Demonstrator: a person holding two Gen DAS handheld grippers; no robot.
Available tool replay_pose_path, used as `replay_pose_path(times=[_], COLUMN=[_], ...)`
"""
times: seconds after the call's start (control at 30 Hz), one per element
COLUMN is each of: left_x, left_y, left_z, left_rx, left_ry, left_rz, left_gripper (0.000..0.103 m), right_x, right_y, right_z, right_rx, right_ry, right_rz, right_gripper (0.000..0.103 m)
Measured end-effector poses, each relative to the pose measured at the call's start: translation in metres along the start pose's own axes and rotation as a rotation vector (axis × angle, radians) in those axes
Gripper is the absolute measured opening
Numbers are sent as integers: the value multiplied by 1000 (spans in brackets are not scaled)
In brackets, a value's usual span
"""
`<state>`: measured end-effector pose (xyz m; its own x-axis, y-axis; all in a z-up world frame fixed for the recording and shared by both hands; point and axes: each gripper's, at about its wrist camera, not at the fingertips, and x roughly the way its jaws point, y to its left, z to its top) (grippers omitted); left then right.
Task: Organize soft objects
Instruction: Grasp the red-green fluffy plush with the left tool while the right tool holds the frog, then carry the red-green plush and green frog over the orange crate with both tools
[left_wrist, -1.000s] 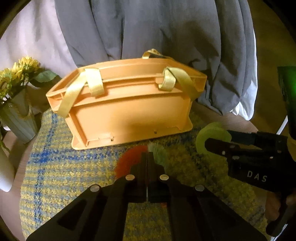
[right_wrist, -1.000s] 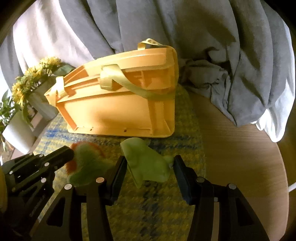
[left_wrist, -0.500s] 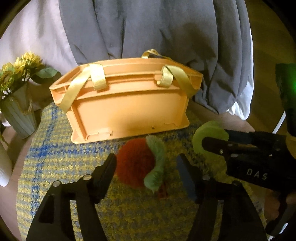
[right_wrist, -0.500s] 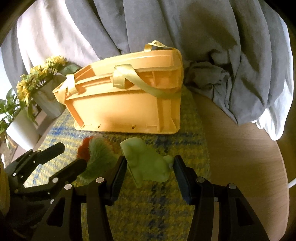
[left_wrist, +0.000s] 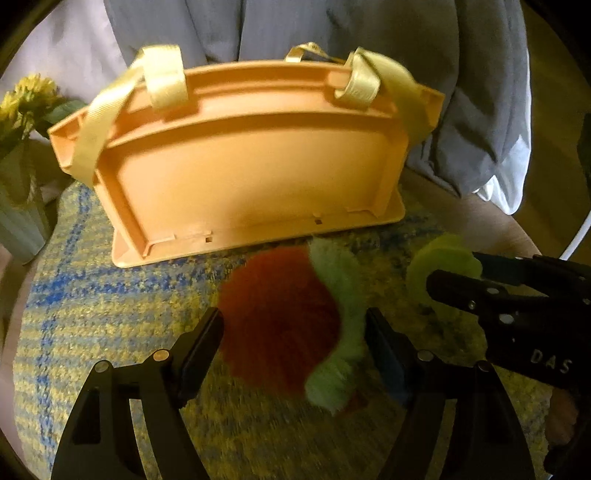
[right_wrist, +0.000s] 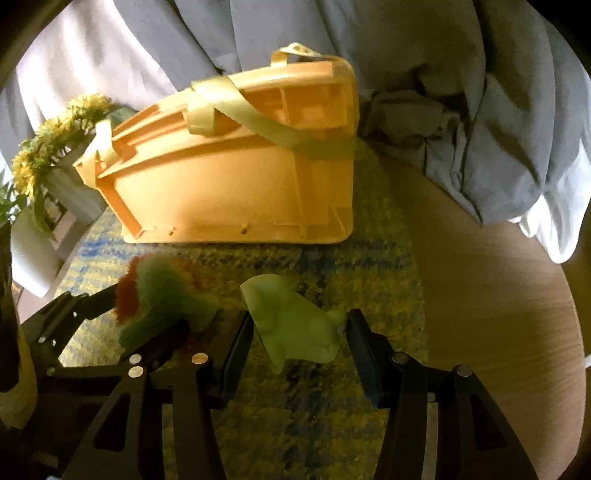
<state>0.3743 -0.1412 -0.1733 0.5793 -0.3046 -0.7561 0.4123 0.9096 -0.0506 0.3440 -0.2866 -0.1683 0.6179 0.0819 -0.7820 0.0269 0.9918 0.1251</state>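
Note:
A fluffy red and green plush toy (left_wrist: 291, 325) lies on the yellow-blue woven mat (left_wrist: 110, 321) between the fingers of my left gripper (left_wrist: 293, 341), which is open around it. It also shows in the right wrist view (right_wrist: 159, 295). A light green soft piece (right_wrist: 295, 325) lies on the mat between the fingers of my right gripper (right_wrist: 297, 349), which is open; it also shows in the left wrist view (left_wrist: 439, 262). An orange plastic basket (left_wrist: 243, 162) with pale yellow straps stands just behind both toys.
A ribbed vase with yellow flowers (left_wrist: 22, 122) stands at the left of the basket. Grey and white cloth (right_wrist: 461, 92) hangs behind it. Bare wooden tabletop (right_wrist: 498, 295) lies right of the mat.
My left gripper has opened, from shut to wide open, and moved forward around the red and green plush. The right gripper has stayed open around the green piece.

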Motion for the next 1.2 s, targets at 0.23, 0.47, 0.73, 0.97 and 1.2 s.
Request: replay_pose_path(times=[0.23,0.47,0.73,0.97,1.2], left_x=[19,3,-35,-73,-106], left_y=[5,8,12,15,12], left_z=[2,1,3,8,16], left_rx=[-46,-50,-47,-49,-57], left_ry=[45,3,-72,-155,-233], left_rz=[-34,-27,-20,-6,23], left_gripper=[44,41,41,41,41], right_x=[13,11,-11,-37,-69], right_y=[-1,5,11,20,34], right_z=[6,6,6,9,14], right_rx=[17,14,10,-1,-18], right_ry=[23,18,-22,-74,-148], right_rz=[6,13,24,36,60], right_gripper=[53,53,53,53,53])
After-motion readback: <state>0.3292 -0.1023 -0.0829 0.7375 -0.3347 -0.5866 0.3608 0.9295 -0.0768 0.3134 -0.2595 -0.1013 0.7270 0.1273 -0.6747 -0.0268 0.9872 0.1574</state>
